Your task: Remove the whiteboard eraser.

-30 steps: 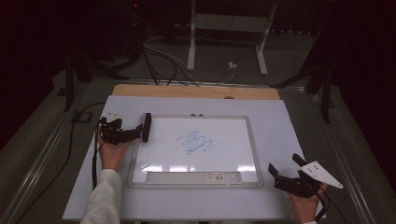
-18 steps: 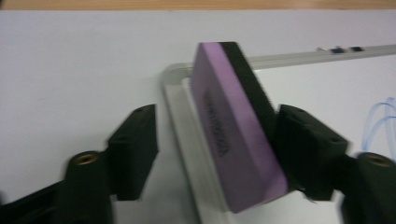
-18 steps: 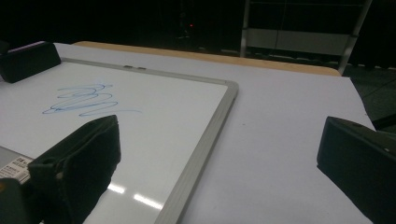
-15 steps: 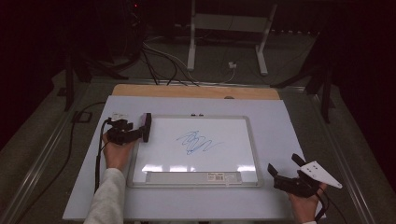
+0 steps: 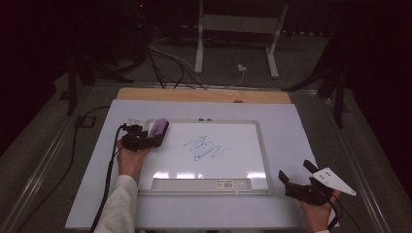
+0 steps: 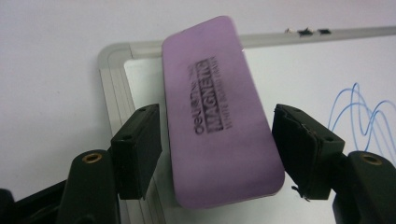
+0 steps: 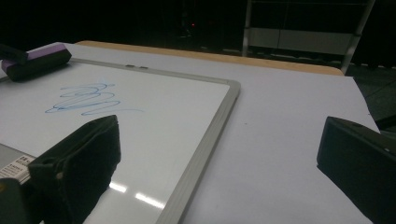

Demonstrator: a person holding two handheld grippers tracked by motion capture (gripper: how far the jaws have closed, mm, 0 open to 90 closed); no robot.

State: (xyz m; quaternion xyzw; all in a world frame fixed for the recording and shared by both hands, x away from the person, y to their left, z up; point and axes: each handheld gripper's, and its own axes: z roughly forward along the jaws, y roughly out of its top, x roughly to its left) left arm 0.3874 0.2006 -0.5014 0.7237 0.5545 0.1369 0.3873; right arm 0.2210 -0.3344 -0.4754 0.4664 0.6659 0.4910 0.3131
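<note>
The step in hand looks like picking up the eraser (image 6: 219, 112) to wipe the blue scribble (image 5: 206, 147) off the whiteboard (image 5: 243, 162); the eraser lies purple side up on the board's top left corner, its far end over the frame; the left tongs (image 6: 217, 149) straddle it, jaws spread, a gap on each side; next they need to close on its long sides; the right tongs (image 5: 297, 175) rest released on the counter (image 5: 291, 121), right of the board.
</note>
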